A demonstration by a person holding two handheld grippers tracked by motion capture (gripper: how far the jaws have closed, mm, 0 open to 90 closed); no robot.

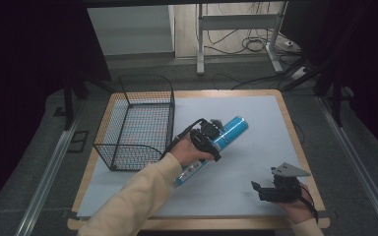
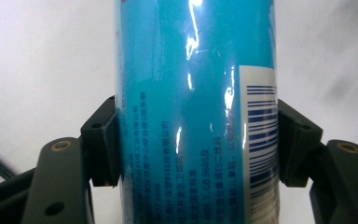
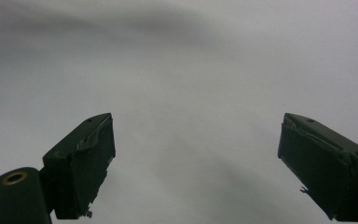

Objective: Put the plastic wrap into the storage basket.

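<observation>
One blue can [image 1: 226, 135] lies diagonally, clamped by left gripper [image 1: 215, 137]; right gripper [image 1: 257, 191] wide open, empty.

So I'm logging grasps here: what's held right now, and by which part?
The left gripper clamps the blue can around its middle; the right gripper is open, empty.

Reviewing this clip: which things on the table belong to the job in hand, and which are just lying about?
In the job:
- long blue plastic-wrapped tube, clamped between the left gripper fingers
- black wire mesh basket, beside it, likely the target

Not in use:
- right gripper, open over the bare grey table mat
</observation>
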